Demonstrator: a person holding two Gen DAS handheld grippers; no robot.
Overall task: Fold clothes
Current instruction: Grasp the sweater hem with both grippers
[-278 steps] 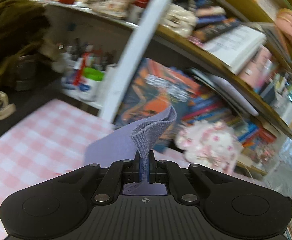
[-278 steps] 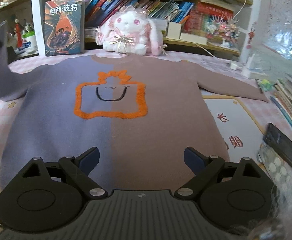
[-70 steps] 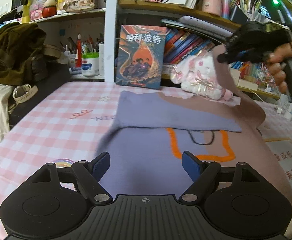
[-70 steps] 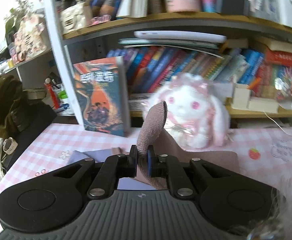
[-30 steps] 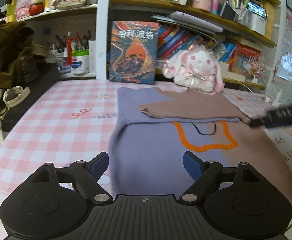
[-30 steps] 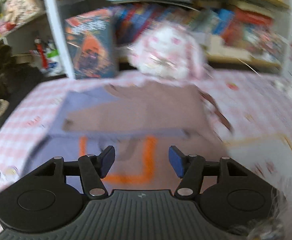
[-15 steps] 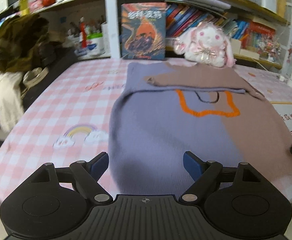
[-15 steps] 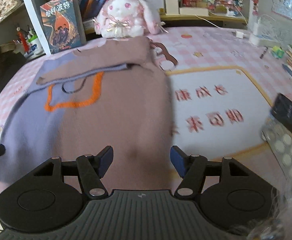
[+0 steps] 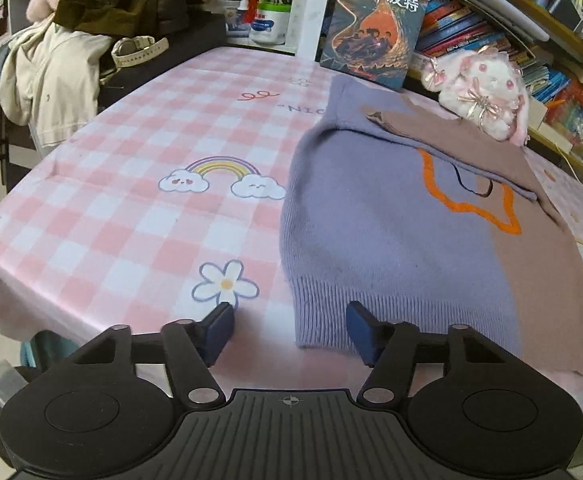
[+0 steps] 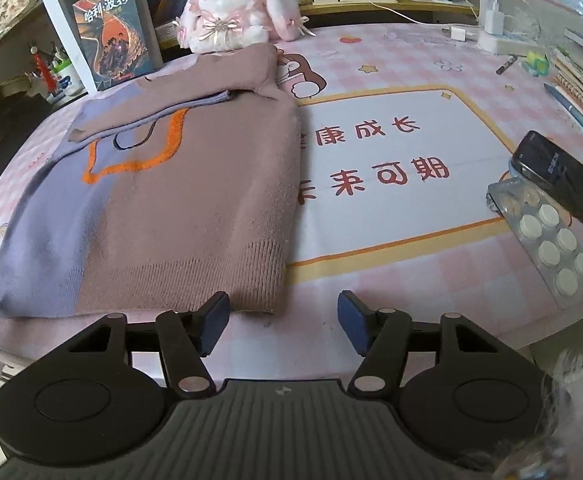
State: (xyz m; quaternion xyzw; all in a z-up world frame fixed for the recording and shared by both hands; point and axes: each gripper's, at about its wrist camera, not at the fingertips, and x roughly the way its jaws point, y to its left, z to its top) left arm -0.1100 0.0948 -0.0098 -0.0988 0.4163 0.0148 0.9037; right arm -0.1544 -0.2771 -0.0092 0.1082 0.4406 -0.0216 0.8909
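Your surface, under a pink checked cloth, carries the sweater flat, front up, hem toward you and collar toward the plush rabbit and the upright book.

Both sleeves are already folded across the chest, the brown one lying over the lilac one. The body is not yet folded; judged from this layout, folding the hem up toward the collar remains.

Your left tool sits at the lilac hem corner. Its jaws have just been narrowing but stand apart; the corner lies between them, ungripped.

Your right tool sits at the brown hem corner. Its jaws have likewise just been narrowing, stand apart and hold nothing.

Keep clear of the blister pack to your right.
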